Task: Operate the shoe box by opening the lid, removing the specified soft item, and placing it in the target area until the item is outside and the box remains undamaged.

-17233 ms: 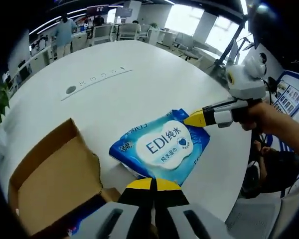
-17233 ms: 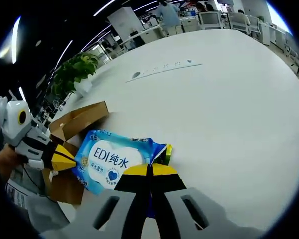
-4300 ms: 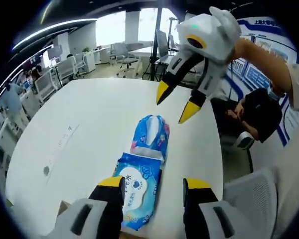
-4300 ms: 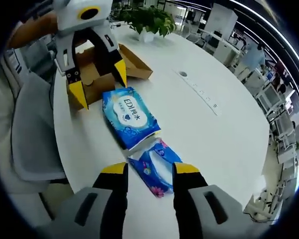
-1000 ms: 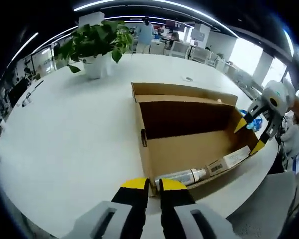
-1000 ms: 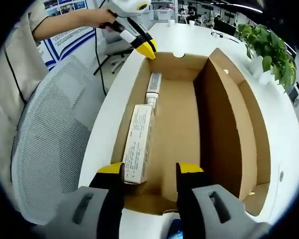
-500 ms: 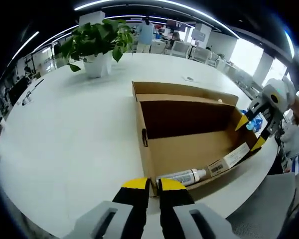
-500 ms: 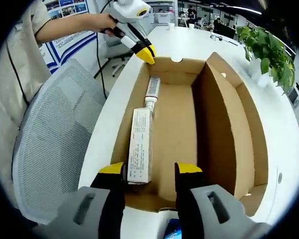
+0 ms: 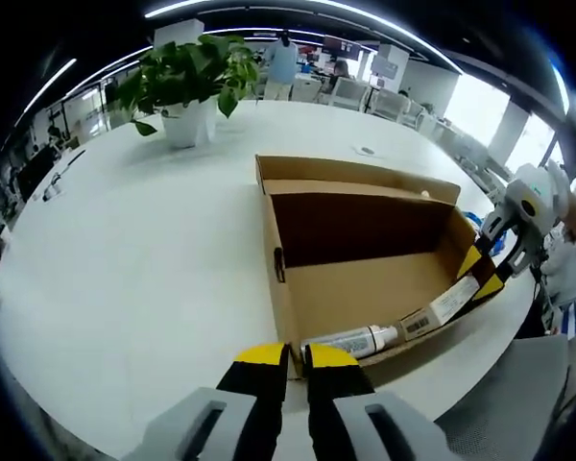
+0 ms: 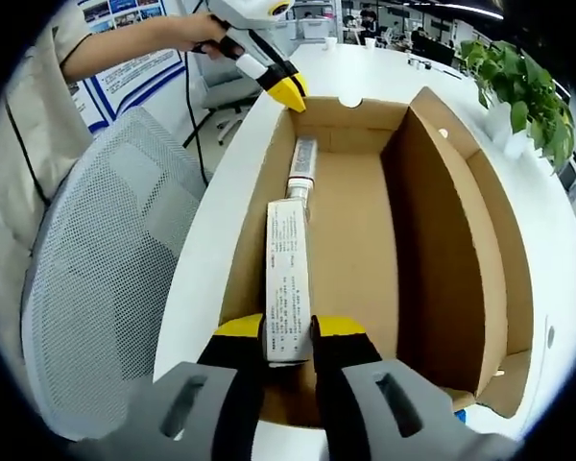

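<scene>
A large white oval worktop (image 9: pixel 125 250) is seen in an open office. A potted green plant (image 9: pixel 187 82) is set on it near the far edge. A grey mesh chair (image 10: pixel 96 259) is drawn up beside it. Desks and office chairs (image 9: pixel 350 91) are ranged beyond, under strip ceiling lights (image 9: pixel 269 8), with bright windows (image 9: pixel 490 115) to one side

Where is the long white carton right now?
In the right gripper view the long white carton lies inside the shoe box, along its left wall, between the right tool tips.

R gripper (image 10: pixel 287 328) clamps carton (image 10: pixel 288 279) | in shoe box (image 10: pixel 461 250) | L gripper (image 10: pixel 288 94) at far wall
</scene>
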Available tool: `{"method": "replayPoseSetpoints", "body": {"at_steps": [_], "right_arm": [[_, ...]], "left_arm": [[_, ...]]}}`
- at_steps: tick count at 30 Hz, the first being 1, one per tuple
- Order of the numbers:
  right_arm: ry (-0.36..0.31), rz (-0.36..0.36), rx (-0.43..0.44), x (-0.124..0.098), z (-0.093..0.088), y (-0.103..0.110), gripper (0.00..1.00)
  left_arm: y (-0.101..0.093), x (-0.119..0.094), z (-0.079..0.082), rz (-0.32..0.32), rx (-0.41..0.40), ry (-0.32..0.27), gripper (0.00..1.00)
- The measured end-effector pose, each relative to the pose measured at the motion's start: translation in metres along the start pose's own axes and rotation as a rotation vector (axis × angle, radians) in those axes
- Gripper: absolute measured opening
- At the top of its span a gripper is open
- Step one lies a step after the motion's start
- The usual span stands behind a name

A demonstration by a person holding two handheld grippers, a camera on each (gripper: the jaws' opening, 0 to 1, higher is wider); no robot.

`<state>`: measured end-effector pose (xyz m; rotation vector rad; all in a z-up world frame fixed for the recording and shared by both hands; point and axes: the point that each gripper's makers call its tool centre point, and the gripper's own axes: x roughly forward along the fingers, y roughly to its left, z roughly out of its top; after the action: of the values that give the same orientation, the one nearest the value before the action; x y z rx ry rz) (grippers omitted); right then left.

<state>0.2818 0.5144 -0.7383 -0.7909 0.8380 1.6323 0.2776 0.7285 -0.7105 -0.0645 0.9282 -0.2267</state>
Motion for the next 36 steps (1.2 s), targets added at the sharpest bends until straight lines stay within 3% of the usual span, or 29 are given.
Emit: {"method": "replayPoseSetpoints", "body": {"at_steps": [9, 25, 36], "right_arm": [[-0.006, -0.01, 0.072, 0.0, 0.003, 0.004, 0.15], [-0.036, -0.049, 0.039, -0.014, 0.015, 0.002, 0.14], [-0.062, -0.095, 0.009, -0.037, 0.026, -0.003, 0.14]], "left_arm": [[0.0, 0.0, 0.0, 0.001, 0.002, 0.0, 0.07], [-0.001, 0.0, -0.001, -0.002, 0.003, 0.003, 0.07], [0.0, 0.0, 0.0, -0.002, -0.006, 0.005, 0.06]]}}
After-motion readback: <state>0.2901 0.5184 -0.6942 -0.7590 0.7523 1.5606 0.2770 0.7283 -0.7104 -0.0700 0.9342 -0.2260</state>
